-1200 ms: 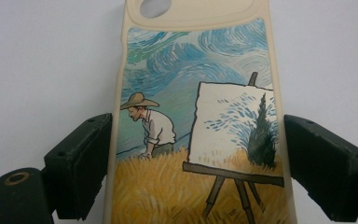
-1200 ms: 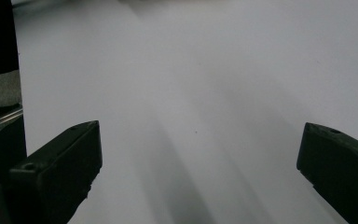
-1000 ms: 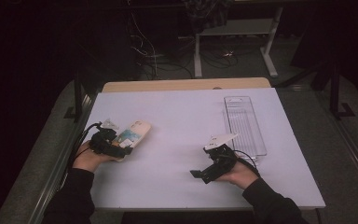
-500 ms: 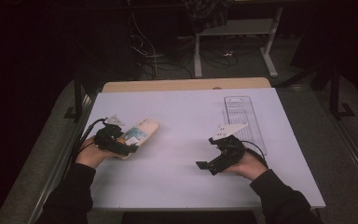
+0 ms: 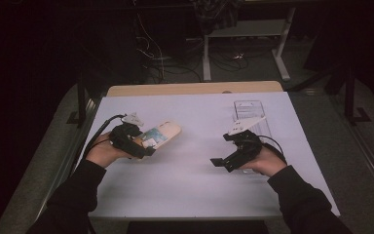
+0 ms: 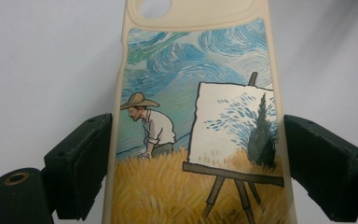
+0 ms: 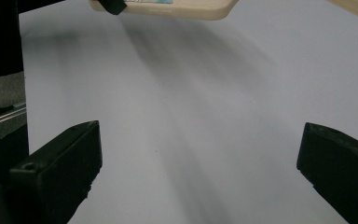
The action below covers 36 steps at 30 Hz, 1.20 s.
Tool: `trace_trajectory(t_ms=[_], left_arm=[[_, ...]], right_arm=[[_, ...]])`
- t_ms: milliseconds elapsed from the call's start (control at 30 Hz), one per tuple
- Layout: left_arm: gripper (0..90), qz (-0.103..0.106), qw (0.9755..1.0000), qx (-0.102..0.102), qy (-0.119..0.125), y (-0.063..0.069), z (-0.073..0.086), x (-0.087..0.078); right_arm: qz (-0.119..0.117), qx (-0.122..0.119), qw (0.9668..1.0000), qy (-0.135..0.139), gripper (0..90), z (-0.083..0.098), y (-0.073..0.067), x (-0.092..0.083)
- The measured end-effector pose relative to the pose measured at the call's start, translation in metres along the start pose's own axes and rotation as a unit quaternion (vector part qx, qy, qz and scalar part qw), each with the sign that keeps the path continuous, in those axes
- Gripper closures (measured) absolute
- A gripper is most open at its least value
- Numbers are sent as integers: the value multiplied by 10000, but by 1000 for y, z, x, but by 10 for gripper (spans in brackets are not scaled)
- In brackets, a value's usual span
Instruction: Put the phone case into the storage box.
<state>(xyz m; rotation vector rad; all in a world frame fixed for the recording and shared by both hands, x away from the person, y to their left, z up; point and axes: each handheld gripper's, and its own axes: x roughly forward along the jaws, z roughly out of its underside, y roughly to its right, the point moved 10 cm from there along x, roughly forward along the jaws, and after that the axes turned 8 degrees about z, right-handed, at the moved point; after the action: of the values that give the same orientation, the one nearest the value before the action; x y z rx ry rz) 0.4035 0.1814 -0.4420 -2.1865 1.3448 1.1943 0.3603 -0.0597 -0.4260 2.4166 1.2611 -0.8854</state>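
Observation:
A cream phone case (image 5: 161, 133) with a painted field, a man in a straw hat and an easel is held just above the white table (image 5: 190, 185) at the left. My left gripper (image 5: 142, 149) is shut on it; in the left gripper view the jaws press both long edges of the case (image 6: 186, 93), around the left gripper (image 6: 198, 172). My right gripper (image 5: 224, 164) is at the right of the table, open, pointing left toward the case. Nothing lies between the wide jaws of the right gripper (image 7: 198, 182), and the case edge (image 7: 182, 8) shows far ahead.
A clear plastic tray (image 5: 250, 111) lies on the table just beyond the right hand. A wooden strip (image 5: 195, 88) runs along the table's far edge. Behind it the floor is dark, with cables and a metal stand (image 5: 246, 34).
Both hands have moved a little forward and to the right. The phone case has travelled with the left gripper. The right gripper has stayed open.

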Motion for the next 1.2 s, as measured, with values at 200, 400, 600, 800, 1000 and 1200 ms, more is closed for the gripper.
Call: trace_trajectory(t_ms=[200, 400, 600, 800, 1000, 1200], left_arm=[[119, 209, 9987, 438, -164, 11, -14, 1], [119, 420, 9961, 718, -283, 20, -21, 8], [119, 574, 9933, 955, -309, 31, -27, 11], [119, 766, 9878, 1312, -337, 41, -33, 9], [118, 931, 9809, 1644, -457, 52, -39, 11], [118, 1136, 9737, 1907, -517, 63, -44, 16]], right_arm=[[-82, -65, 9999, -38, 0, -4, 6, -2], [-282, -196, 9993, -141, 0, -6, 9, 0], [-447, -270, 9984, -202, 0, -9, 10, 0], [-552, -562, 9965, -261, 0, -11, 12, 2], [-715, -688, 9946, -303, 0, -15, 12, 5], [-957, -927, 9906, -314, 0, -21, 7, 6]])
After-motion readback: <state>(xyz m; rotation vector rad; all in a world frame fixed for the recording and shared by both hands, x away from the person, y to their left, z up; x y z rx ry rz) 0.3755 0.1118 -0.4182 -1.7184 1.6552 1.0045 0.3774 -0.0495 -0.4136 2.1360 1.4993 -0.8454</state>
